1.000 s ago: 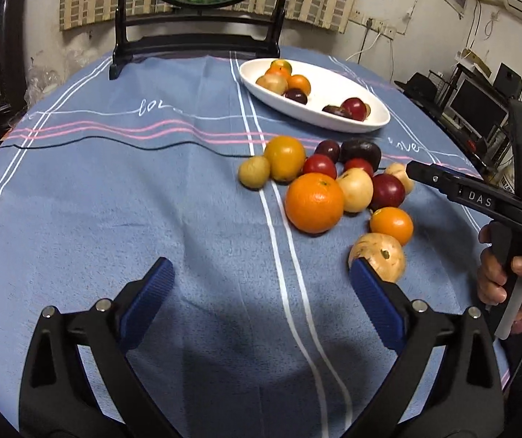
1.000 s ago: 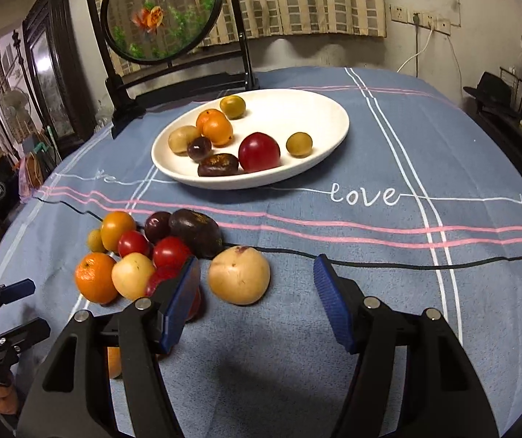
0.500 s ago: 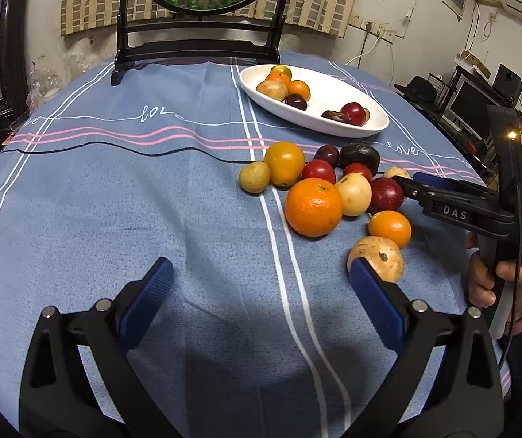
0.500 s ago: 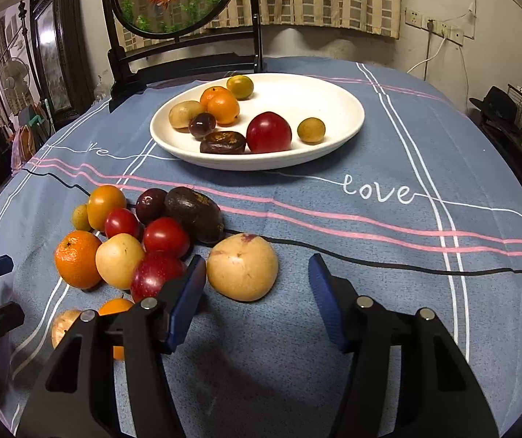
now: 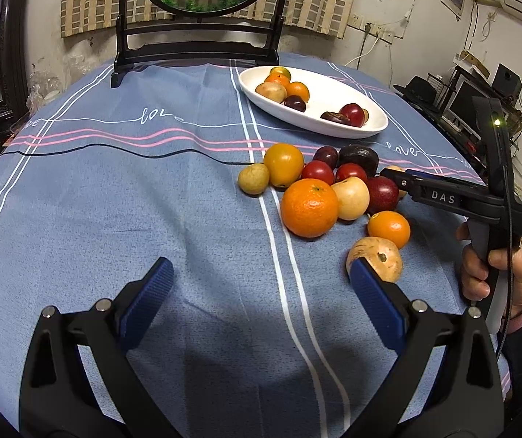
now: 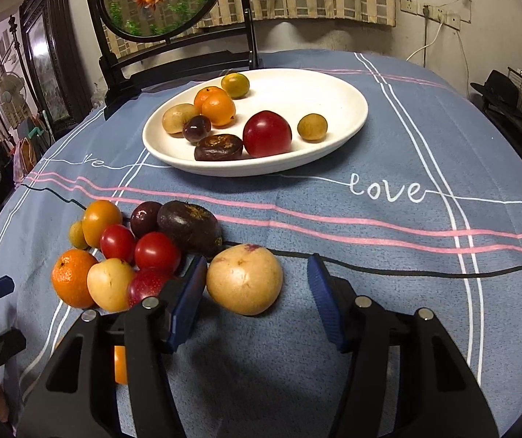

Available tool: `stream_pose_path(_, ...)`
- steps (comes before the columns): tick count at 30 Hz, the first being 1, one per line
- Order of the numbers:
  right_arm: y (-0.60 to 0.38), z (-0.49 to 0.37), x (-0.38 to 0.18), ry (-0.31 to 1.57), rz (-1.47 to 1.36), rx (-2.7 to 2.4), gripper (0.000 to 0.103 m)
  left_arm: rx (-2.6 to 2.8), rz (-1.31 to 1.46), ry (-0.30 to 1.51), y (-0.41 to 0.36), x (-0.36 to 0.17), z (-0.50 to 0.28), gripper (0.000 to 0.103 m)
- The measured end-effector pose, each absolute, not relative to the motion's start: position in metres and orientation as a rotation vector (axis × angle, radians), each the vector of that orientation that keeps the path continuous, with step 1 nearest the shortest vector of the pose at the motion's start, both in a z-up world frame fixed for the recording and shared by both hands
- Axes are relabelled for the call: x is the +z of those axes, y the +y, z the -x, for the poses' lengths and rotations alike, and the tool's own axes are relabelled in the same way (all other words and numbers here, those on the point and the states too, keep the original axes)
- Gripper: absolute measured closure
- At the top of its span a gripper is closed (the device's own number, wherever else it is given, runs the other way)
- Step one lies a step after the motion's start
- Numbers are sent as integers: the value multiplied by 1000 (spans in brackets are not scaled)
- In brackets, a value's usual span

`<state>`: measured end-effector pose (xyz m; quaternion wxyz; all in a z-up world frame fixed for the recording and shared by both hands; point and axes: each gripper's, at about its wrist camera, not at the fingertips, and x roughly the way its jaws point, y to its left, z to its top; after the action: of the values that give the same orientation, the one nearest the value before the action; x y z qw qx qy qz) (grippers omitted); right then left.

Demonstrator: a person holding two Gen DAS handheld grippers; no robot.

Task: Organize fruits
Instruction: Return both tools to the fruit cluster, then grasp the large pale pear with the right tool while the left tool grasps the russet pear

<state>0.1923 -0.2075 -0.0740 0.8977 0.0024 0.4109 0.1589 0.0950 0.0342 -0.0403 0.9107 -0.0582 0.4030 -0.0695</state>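
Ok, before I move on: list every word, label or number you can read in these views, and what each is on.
"DAS": right gripper, on its black arm.
"love": tablecloth, white script near the white plate; repeated elsewhere along the white line, some cut off.
Wall papers and the framed notice: too small to read.
No numbers visible.

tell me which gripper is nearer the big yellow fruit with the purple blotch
Right. The right gripper is open around the yellow fruit; the left gripper hovers open over bare cloth, well short of the pile.
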Motion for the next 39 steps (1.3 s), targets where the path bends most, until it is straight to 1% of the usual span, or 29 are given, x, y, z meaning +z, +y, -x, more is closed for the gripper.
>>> stream_pose_path(2,-206,-193,-74,851,-5,336,52,-142,120,831,34,-40,-95,4)
stream_pose_path(5,-204,-193,-74,852,-12,349,57,-143,118,825,34,-40,-95,4)
stream_pose_path(10,-208,-198,-77,879,-73,365,57,-144,112,822,34,-40,-96,4)
stream_pose_path(12,-209,-199,-78,884,-90,374,61,-143,111,823,34,-40,-96,4)
stream_pose_path(15,-209,-196,-76,877,-94,370,61,-145,112,824,33,-41,-96,4)
stream_pose_path(19,-224,-191,-62,822,-151,353,61,-175,96,807,29,-38,-92,4)
stream_pose_path(24,-240,-186,-50,785,-204,330,61,-283,-8,760,1,-30,-81,6)
stream_pose_path(26,-240,-185,-48,781,-208,333,61,-317,-42,751,-12,-29,-79,13)
stream_pose_path(27,-240,-185,-47,779,-210,336,61,-341,-41,757,-18,-28,-80,18)
stream_pose_path(29,-240,-183,-45,771,-218,345,61,-369,-41,777,-28,-30,-84,24)
stream_pose_path(34,-244,-181,-42,767,-242,353,61,-371,-85,820,-45,-38,-95,29)
stream_pose_path(39,-244,-182,-42,772,-252,352,61,-370,-77,852,-48,-44,-101,39)
